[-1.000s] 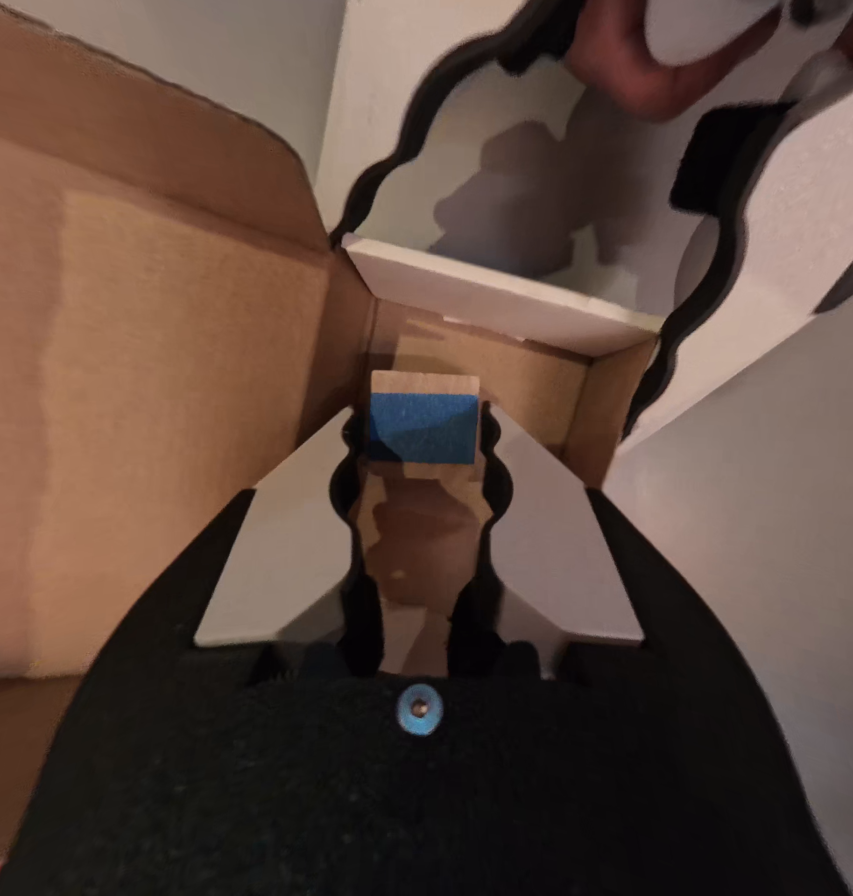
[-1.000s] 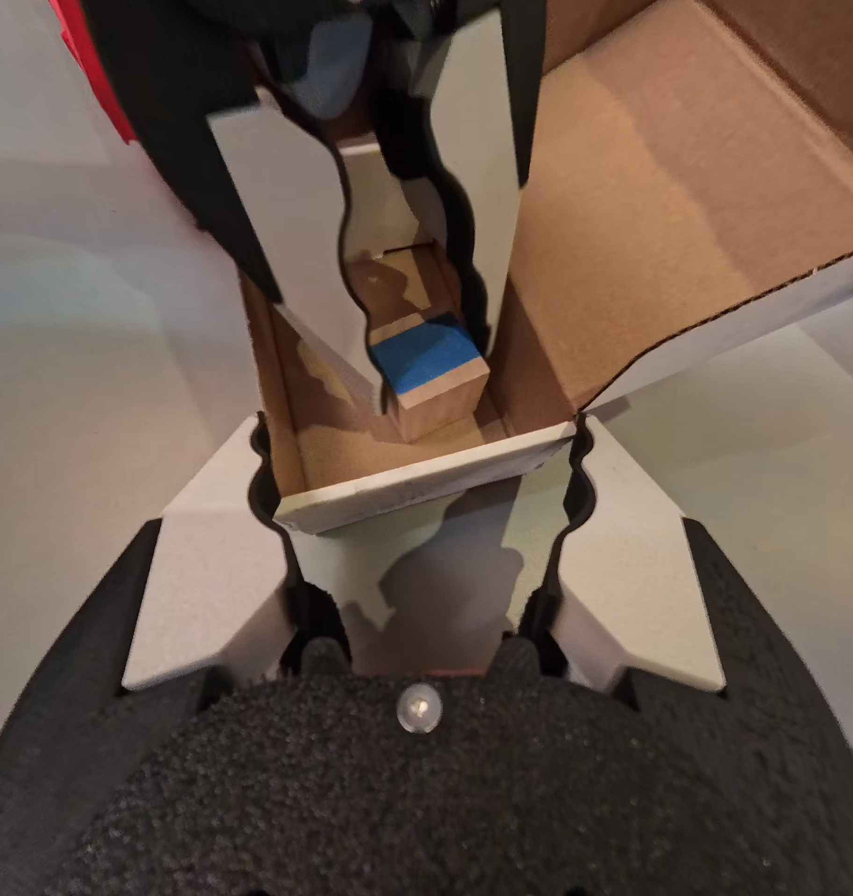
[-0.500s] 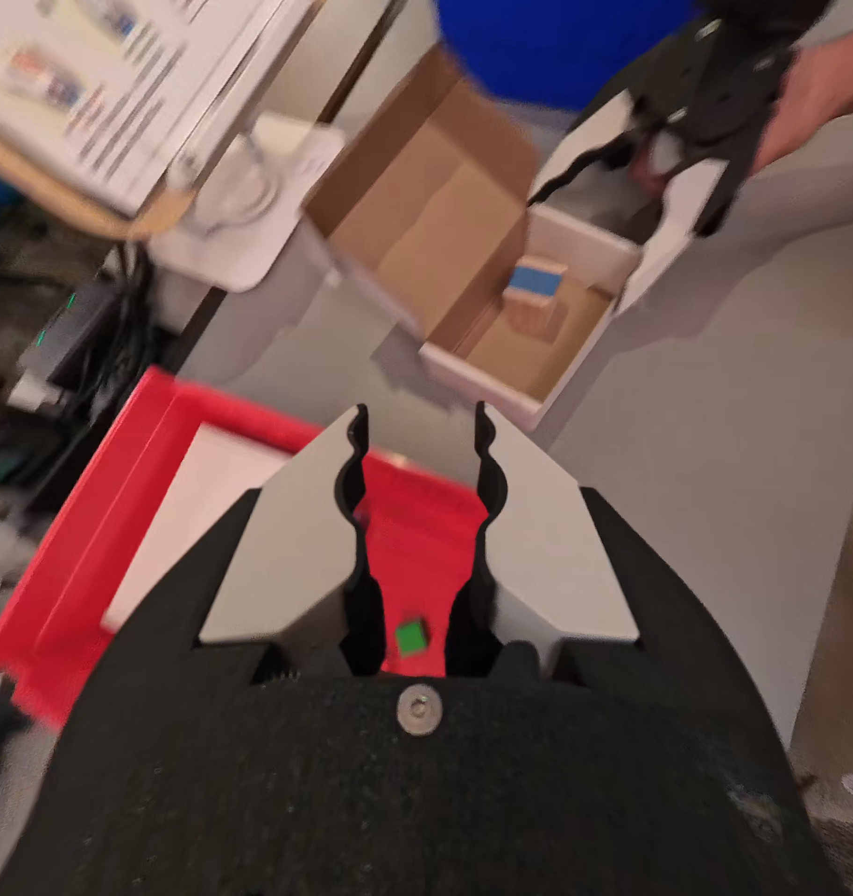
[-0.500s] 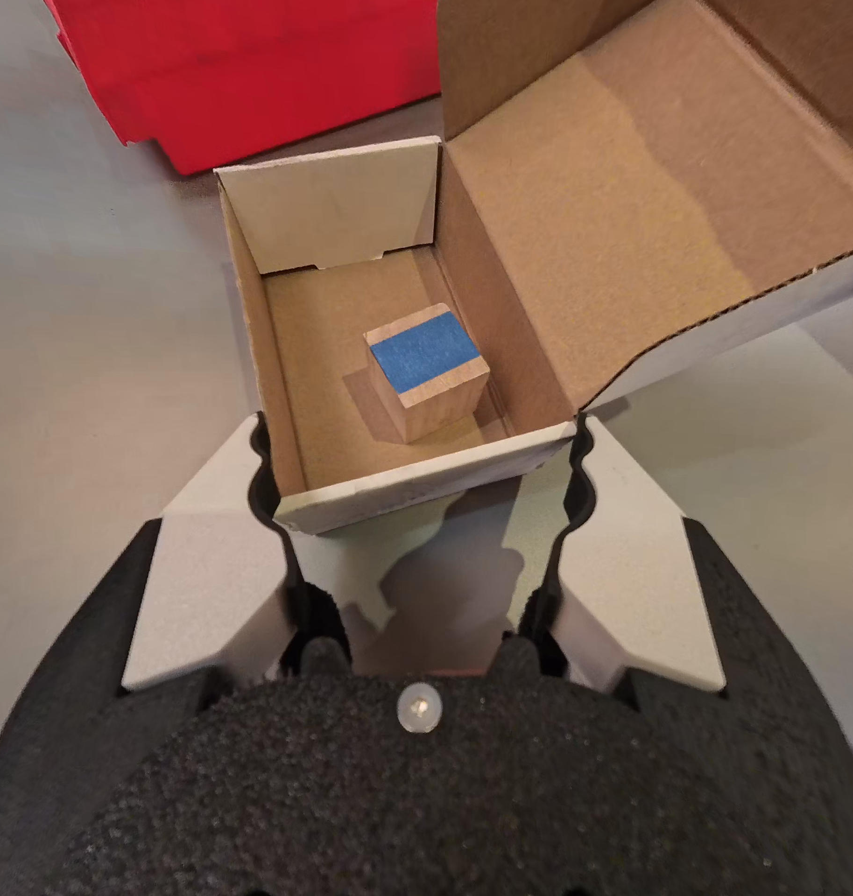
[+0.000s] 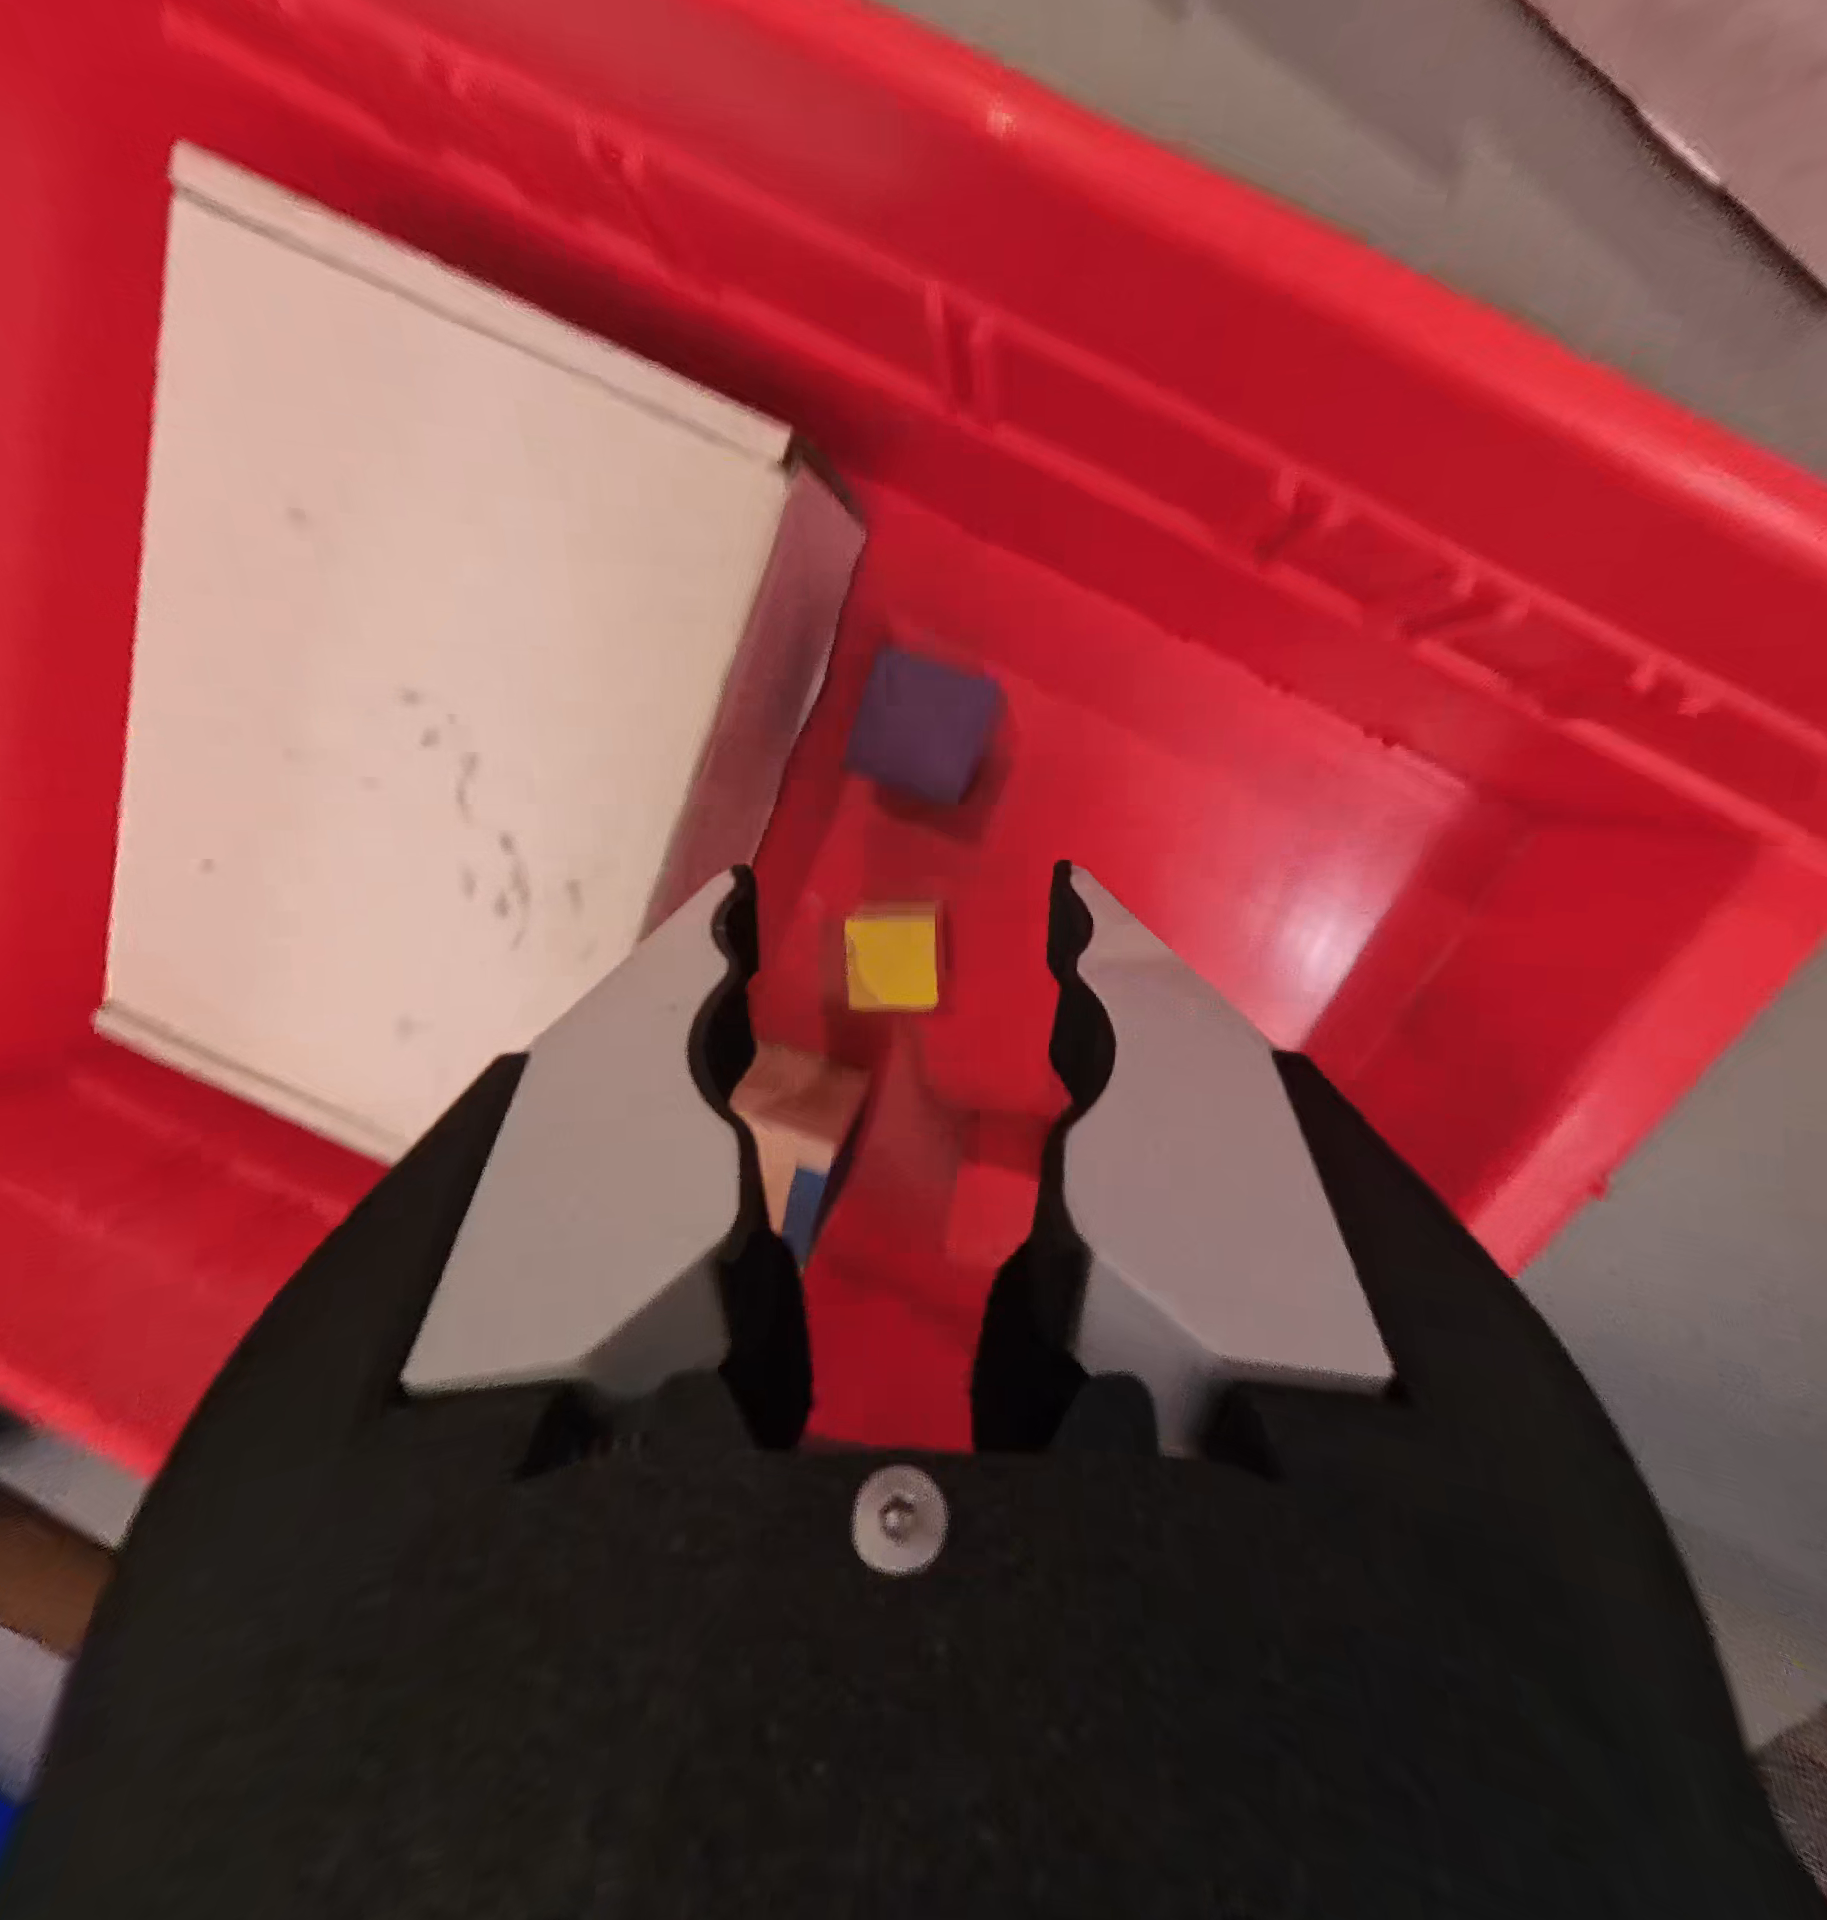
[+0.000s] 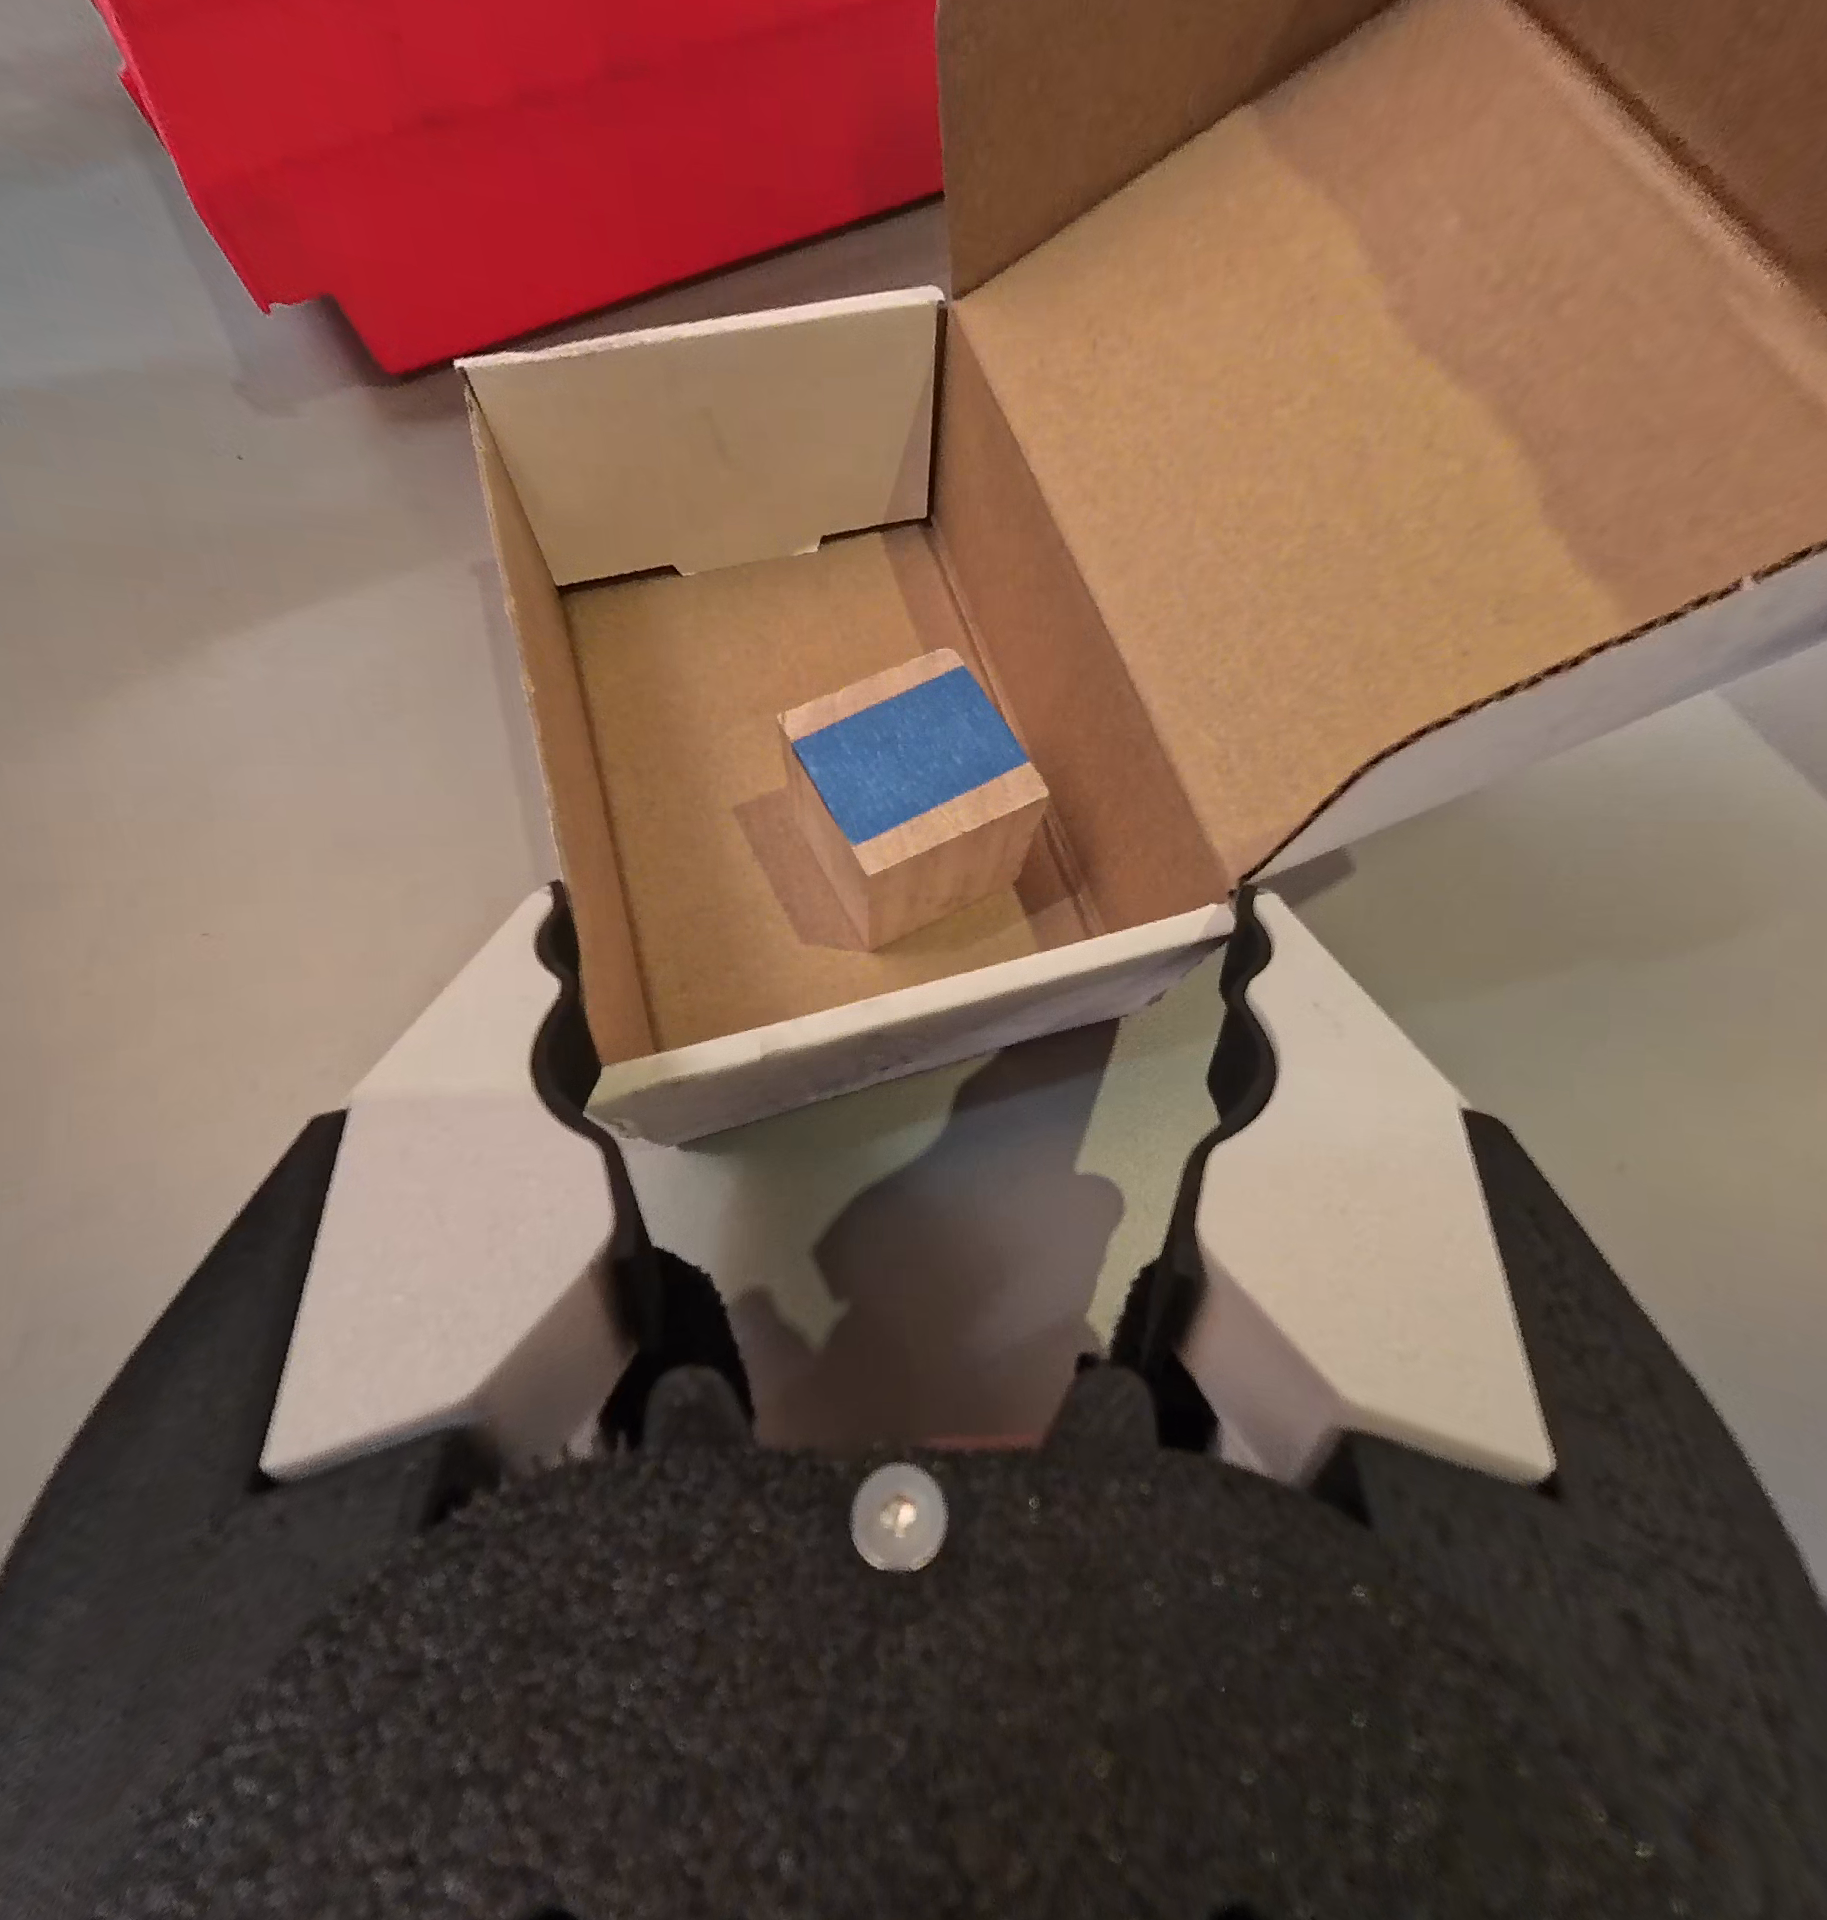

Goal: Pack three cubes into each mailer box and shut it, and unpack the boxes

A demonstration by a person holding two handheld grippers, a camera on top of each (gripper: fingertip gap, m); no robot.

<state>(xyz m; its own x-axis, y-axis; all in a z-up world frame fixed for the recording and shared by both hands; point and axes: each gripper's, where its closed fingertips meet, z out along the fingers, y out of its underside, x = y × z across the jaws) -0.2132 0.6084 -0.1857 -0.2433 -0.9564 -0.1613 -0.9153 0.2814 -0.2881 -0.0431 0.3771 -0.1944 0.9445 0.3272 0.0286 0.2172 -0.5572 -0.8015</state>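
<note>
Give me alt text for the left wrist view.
The open left claw hovers over a red bin holding a closed white mailer box, a purple cube, a yellow cube and a wooden cube.

Glossy red plastic bin (image 5: 1304, 436), light glinting off its smooth floor. Closed white mailer box (image 5: 421, 644) of matt cardboard, scuffed with grey marks. Open mailer box (image 6: 888, 1060) of corrugated cardboard, raw brown inside, white-coated outside. Bare-grained wooden cube (image 6: 914, 795) topped with matt blue tape. Matt grey table (image 6: 213, 727). Rough, grainy black plastic gripper bodies, smooth pale fingers (image 6: 441, 1195).
</note>
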